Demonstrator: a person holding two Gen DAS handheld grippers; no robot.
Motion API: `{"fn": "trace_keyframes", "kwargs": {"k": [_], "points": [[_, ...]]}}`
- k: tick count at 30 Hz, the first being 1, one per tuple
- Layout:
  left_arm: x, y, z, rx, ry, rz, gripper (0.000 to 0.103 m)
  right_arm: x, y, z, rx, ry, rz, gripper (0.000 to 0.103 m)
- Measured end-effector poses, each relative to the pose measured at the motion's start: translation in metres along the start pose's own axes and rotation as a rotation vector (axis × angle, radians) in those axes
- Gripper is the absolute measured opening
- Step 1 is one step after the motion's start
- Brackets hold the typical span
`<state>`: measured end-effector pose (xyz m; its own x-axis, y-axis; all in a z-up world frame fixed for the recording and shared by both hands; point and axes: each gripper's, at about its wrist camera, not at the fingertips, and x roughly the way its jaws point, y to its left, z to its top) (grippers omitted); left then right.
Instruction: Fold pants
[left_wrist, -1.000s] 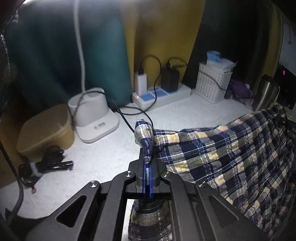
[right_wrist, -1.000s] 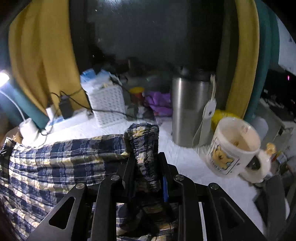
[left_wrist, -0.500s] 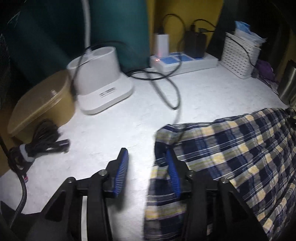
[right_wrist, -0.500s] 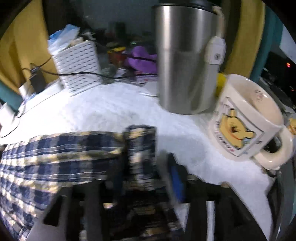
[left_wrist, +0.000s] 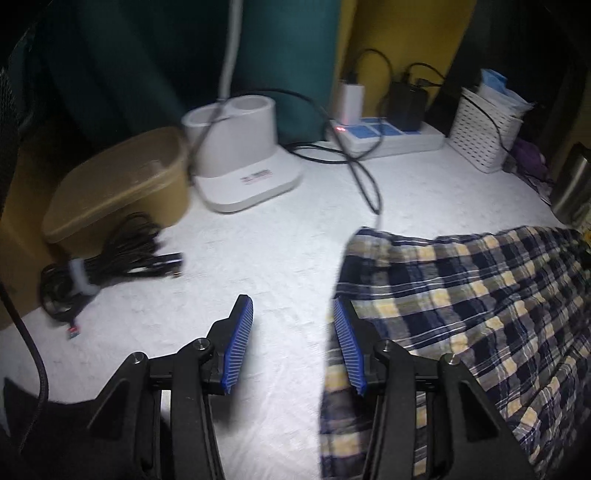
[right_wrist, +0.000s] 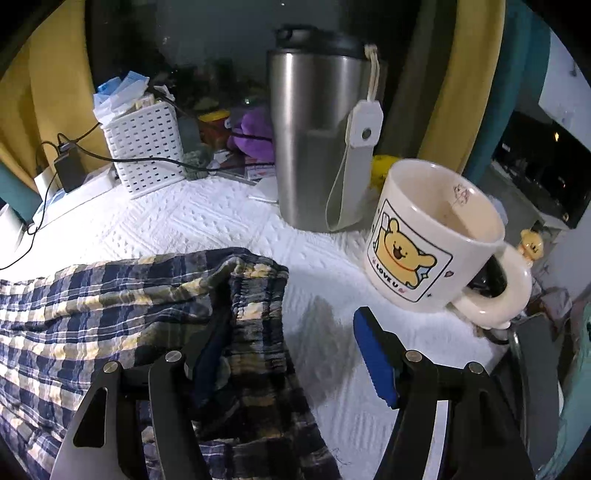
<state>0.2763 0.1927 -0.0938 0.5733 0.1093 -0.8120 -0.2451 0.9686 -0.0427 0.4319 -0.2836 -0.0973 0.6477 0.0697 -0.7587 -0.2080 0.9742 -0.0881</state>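
The blue, yellow and white plaid pants (left_wrist: 461, 295) lie on the white tabletop (left_wrist: 258, 251), filling the right of the left wrist view. My left gripper (left_wrist: 291, 306) is open just above the table. Only bare table shows between its blue pads, and its right finger (left_wrist: 347, 343) lies along the pants' left edge. In the right wrist view the pants (right_wrist: 92, 306) spread to the left. My right gripper (right_wrist: 291, 325) has its jaws opening. The bunched elastic waistband (right_wrist: 255, 295) sags loosely against its left finger, well clear of the right pad (right_wrist: 373, 354).
A steel tumbler (right_wrist: 314, 147) and a bear-print mug (right_wrist: 432, 240) stand close ahead of the right gripper. At the back are a white basket (right_wrist: 144, 151), a power strip (left_wrist: 388, 136), a white lamp base (left_wrist: 243, 162), a tan box (left_wrist: 122, 188) and a coiled black cable (left_wrist: 110, 258).
Both grippers were shut on raised corners of the pants. They have opened and sunk toward the table, and the cloth has dropped flat.
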Motion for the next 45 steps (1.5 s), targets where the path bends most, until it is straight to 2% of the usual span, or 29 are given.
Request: {"fn": "trace_keyframes", "kwargs": {"k": [3, 5, 9, 12, 13, 15, 17, 20, 22, 27, 32, 37, 45], "points": [[0.022, -0.010, 0.008, -0.002, 0.027, -0.028, 0.046, 0.004, 0.002, -0.002, 0.001, 0.002, 0.011, 0.069], [0.022, -0.017, 0.010, -0.018, 0.012, -0.067, 0.045, 0.006, 0.000, -0.004, 0.004, 0.006, 0.019, 0.069], [-0.008, -0.068, 0.007, 0.110, -0.035, -0.196, 0.044, 0.008, -0.002, -0.008, 0.015, 0.008, 0.029, 0.069], [-0.023, -0.096, 0.002, 0.146, 0.003, -0.356, 0.044, 0.010, -0.005, -0.008, 0.028, 0.011, 0.042, 0.069], [-0.027, -0.100, -0.001, 0.158, 0.005, -0.361, 0.044, 0.009, -0.005, -0.008, 0.030, 0.007, 0.044, 0.069], [-0.032, -0.102, -0.002, 0.171, -0.005, -0.341, 0.044, 0.010, -0.005, -0.008, 0.029, 0.008, 0.051, 0.069], [-0.035, -0.094, -0.001, 0.148, -0.014, -0.284, 0.044, 0.011, -0.006, -0.008, 0.033, 0.012, 0.065, 0.070], [-0.047, -0.069, 0.001, 0.092, -0.047, -0.234, 0.044, 0.011, -0.008, -0.008, 0.041, 0.012, 0.079, 0.069], [-0.047, -0.053, 0.003, 0.074, -0.067, -0.169, 0.044, 0.011, -0.009, -0.009, 0.044, 0.012, 0.084, 0.070], [-0.019, -0.026, 0.002, 0.050, -0.022, -0.033, 0.044, 0.012, -0.009, -0.010, 0.044, 0.010, 0.086, 0.069], [-0.028, -0.019, -0.008, 0.020, -0.038, -0.048, 0.044, -0.005, -0.009, -0.012, 0.037, -0.024, 0.081, 0.069], [-0.051, -0.022, -0.027, 0.013, -0.060, -0.068, 0.044, -0.041, -0.012, -0.019, 0.036, -0.063, 0.087, 0.070], [-0.090, -0.022, -0.071, 0.000, -0.098, -0.091, 0.044, -0.106, -0.025, -0.058, 0.012, -0.110, 0.058, 0.070]]}}
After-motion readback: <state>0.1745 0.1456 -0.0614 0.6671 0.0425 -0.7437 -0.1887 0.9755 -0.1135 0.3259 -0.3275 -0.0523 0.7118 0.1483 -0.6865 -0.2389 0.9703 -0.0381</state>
